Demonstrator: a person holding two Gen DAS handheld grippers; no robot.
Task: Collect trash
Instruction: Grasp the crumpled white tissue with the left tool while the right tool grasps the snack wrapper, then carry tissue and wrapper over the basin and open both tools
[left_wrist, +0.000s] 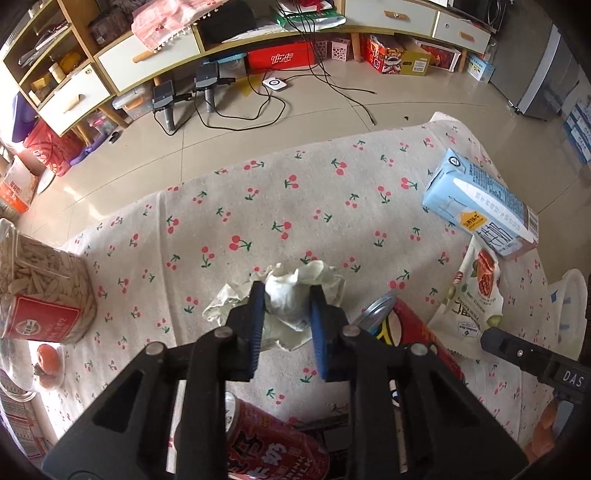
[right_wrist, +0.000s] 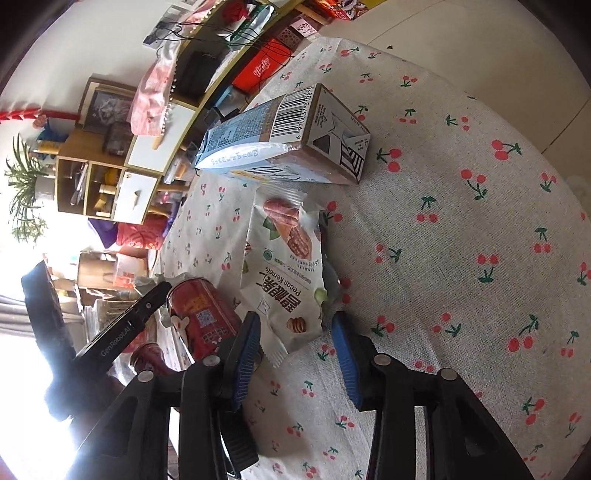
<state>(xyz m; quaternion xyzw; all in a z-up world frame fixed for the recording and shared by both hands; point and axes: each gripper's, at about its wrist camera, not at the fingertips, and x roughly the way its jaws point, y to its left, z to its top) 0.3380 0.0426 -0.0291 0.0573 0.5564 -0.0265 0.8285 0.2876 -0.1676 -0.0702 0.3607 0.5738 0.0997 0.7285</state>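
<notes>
The crumpled tissue (left_wrist: 295, 295) lies near the middle of the cherry-print tablecloth (left_wrist: 332, 206), and we see the left gripper (left_wrist: 286, 314) closed around it, the blue pads pressing the wad from both sides. We judge it feather-light, soft and springy: it will squash rather than resist, so a grip through the thick centre of the wad seems safer than one on a loose flap, which could tear or slide out. The pecan snack bag (right_wrist: 288, 266) lies flat just in front of the right gripper (right_wrist: 295, 325), whose jaws stand partly open with the bag's near end between them; we cannot tell whether the pads already touch the film. That bag looks thin, crinkly and slippery, probably near empty, so we would pinch an edge or corner firmly. A light blue milk carton (right_wrist: 280, 140) lies on its side beyond the bag, stiff and easy to clamp across its narrow faces. A red can (right_wrist: 203, 317) lies just beside the bag. Whether carton and can still hold liquid is hidden from us. A second red can (left_wrist: 266, 439) is largely masked by the left gripper's body, and no bin is clearly identifiable.
</notes>
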